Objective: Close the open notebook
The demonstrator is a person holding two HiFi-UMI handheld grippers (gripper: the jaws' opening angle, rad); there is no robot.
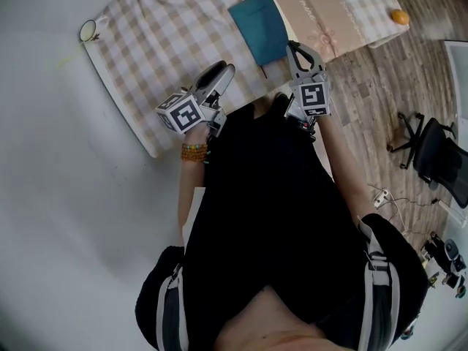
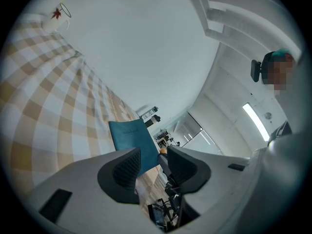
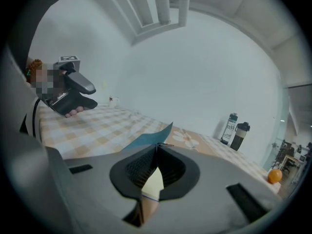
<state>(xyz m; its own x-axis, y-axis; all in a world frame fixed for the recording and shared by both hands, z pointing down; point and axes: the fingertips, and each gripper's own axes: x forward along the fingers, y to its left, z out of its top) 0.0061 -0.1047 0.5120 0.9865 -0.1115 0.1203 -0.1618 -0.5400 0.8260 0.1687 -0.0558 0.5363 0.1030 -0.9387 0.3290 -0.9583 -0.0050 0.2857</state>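
**Teal notebook held by its edge at a cloth-covered counter**

Nearest the camera is the person's black garment (image 1: 270, 196), with a string of amber beads (image 1: 194, 152) on the left wrist.

The left hand-held gripper (image 1: 221, 72) hovers over the near edge of the counter. Its jaws stand wide apart and nothing lies between the pads. In its own view the notebook shows beyond the gap.

The right hand-held gripper (image 3: 157, 155) is just to the right, with its tips at the notebook's right-hand edge. Its jaws are closed on a thin edge of the flat rectangular teal-covered notebook (image 1: 257, 24). The teal cover slopes up past the pads, and a cream leaf shows beneath them.

The notebook lies toward the middle of the counter, on a beige-and-white checked cloth (image 1: 161, 35) that covers the whole top. On the notebook's far right side, the checks give way to a peach band printed with pale flowers (image 1: 322, 13).

At the far left corner of the counter stands a small white cup with a red leaf motif (image 1: 88, 30). A round orange fruit (image 1: 399, 17) rests at the far right end. In the right gripper view, a pale labelled bottle (image 3: 230, 128) and a dark bottle (image 3: 240, 135) stand side by side near the back edge.

Behind the counter rises a plain white wall (image 3: 195, 72). To the right, grey-brown wood-plank flooring (image 1: 365, 101) carries a black swivel office chair (image 1: 431, 152).
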